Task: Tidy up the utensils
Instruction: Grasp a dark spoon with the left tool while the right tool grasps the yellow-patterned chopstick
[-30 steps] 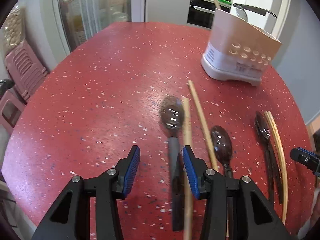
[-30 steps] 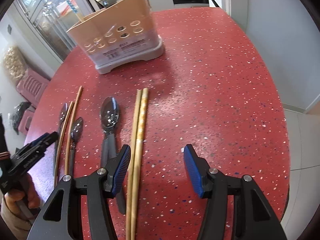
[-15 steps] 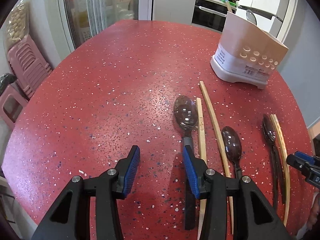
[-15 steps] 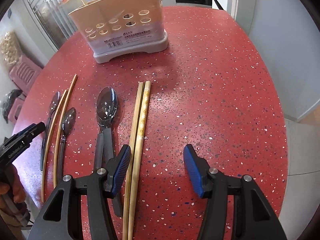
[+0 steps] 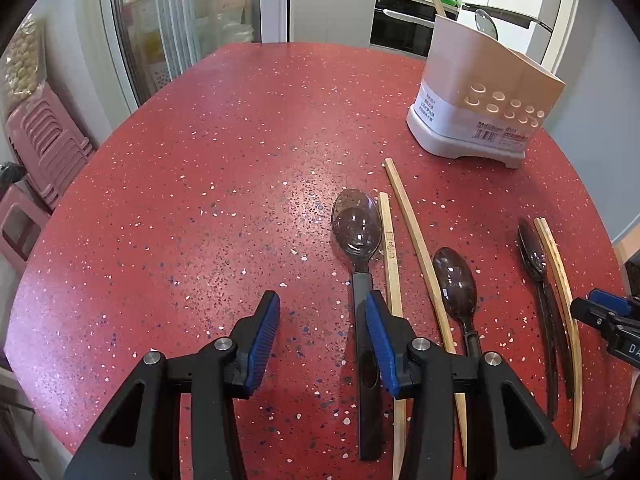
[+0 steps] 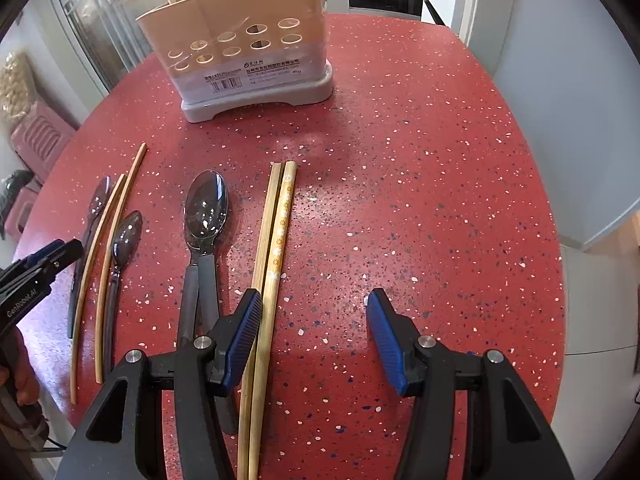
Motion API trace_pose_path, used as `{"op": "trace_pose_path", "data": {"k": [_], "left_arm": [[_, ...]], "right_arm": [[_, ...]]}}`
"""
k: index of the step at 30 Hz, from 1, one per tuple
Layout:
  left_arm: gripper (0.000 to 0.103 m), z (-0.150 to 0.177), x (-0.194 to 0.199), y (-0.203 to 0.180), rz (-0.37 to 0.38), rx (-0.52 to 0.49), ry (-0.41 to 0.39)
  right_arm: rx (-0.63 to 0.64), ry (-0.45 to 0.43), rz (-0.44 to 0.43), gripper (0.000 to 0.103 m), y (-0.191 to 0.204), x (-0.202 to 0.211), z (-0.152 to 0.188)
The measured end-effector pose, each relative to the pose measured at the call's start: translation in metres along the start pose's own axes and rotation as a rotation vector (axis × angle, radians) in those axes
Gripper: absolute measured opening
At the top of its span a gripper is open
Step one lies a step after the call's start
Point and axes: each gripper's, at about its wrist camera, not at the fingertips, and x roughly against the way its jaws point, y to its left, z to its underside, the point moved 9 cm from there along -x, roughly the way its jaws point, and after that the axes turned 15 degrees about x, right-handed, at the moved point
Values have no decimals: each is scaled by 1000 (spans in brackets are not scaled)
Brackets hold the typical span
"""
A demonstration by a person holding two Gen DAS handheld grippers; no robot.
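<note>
Dark spoons and wooden chopsticks lie on the red speckled table. In the left wrist view my left gripper [image 5: 322,340] is open and empty; a large grey-handled spoon [image 5: 356,228] and a chopstick [image 5: 390,252] lie by its right finger, a smaller spoon [image 5: 456,280] further right. In the right wrist view my right gripper [image 6: 314,338] is open and empty above the table; a chopstick pair [image 6: 276,232] runs past its left finger, with stacked large spoons [image 6: 206,208] to the left. The beige utensil holder [image 6: 240,48] stands at the back and also shows in the left wrist view [image 5: 484,96].
Two small spoons [image 6: 126,236] and two thin chopsticks [image 6: 108,232] lie at the left in the right wrist view. The table edge curves close on the right. Pink stools [image 5: 44,144] stand beyond the left edge. The holder has a spoon and a stick inside.
Both grippers drew slightly back and up, so the utensils and holder shifted in view. Both stay open and empty. Nothing on the table moved.
</note>
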Motion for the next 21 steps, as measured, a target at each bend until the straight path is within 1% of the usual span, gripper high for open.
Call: {"op": "trace_pose_path", "data": {"k": [3, 8, 15, 21], "left_arm": [[72, -1, 0, 3, 5, 13, 4], [72, -2, 0, 4, 17, 17, 16], [72, -5, -2, -1, 9, -38, 28], [72, -9, -7, -5, 42, -41, 79]], "right_arm": [[13, 12, 38, 59, -4, 1, 2], [40, 32, 60, 59, -4, 0, 6], [64, 55, 44, 59, 2, -3, -2], [82, 70, 32, 59, 8, -4, -7]]}}
